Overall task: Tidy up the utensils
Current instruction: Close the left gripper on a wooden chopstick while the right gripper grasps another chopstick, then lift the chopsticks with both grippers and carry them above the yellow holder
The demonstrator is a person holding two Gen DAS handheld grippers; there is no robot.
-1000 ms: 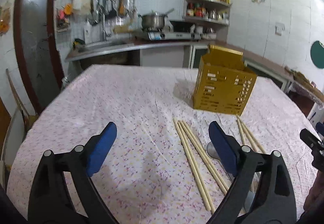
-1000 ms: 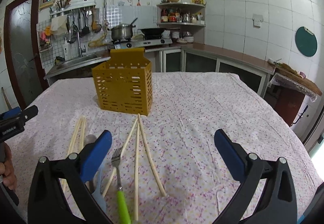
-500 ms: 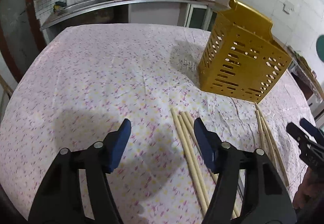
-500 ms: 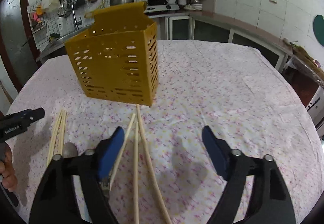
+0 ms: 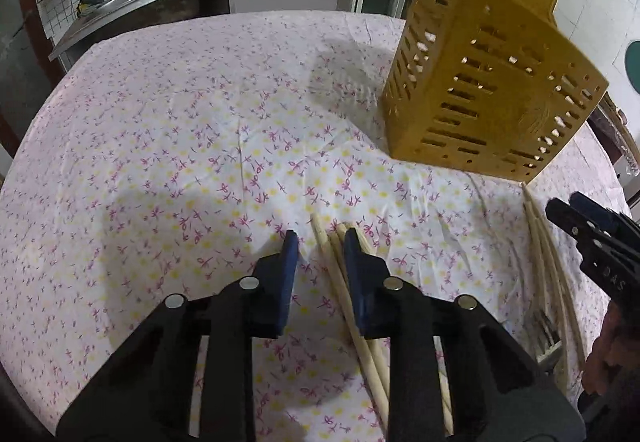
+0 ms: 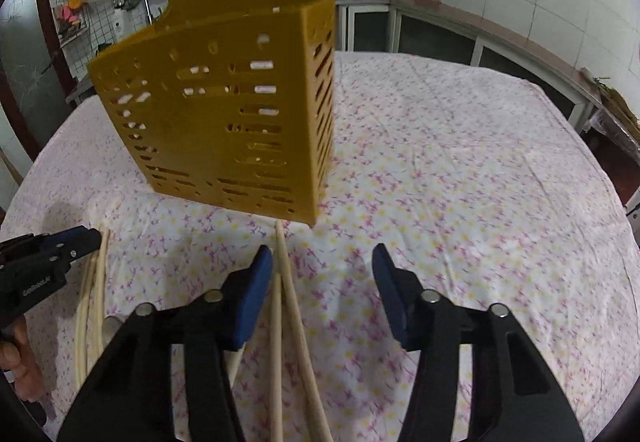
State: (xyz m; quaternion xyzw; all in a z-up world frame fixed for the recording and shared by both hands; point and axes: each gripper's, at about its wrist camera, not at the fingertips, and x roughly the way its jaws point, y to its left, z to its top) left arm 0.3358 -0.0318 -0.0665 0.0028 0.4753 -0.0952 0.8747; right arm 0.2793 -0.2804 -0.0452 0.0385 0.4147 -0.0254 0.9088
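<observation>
On the floral-cloth bench [image 5: 168, 146], the left gripper [image 5: 318, 250] has been closing; its fingers [image 5: 289, 254] straddle the leftmost of three chopsticks [image 5: 340, 282] without pressing it. A yellow caddy [image 5: 484, 98] stands upright beyond. The right gripper [image 6: 322, 266], also closing, is unclenched, with two more chopsticks [image 6: 286, 282] between its fingers, untouched.

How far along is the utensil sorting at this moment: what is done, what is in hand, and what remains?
Done: nothing visible; no utensil shows in the perforated yellow plastic utensil holder.
In hand: nothing gripped. The left tool, its jaws just closing, straddles one of the pale wooden chopsticks; the right tool, also closing, has a second chopstick group between its jaws.
Left: every chopstick on the floral tablecloth.
</observation>
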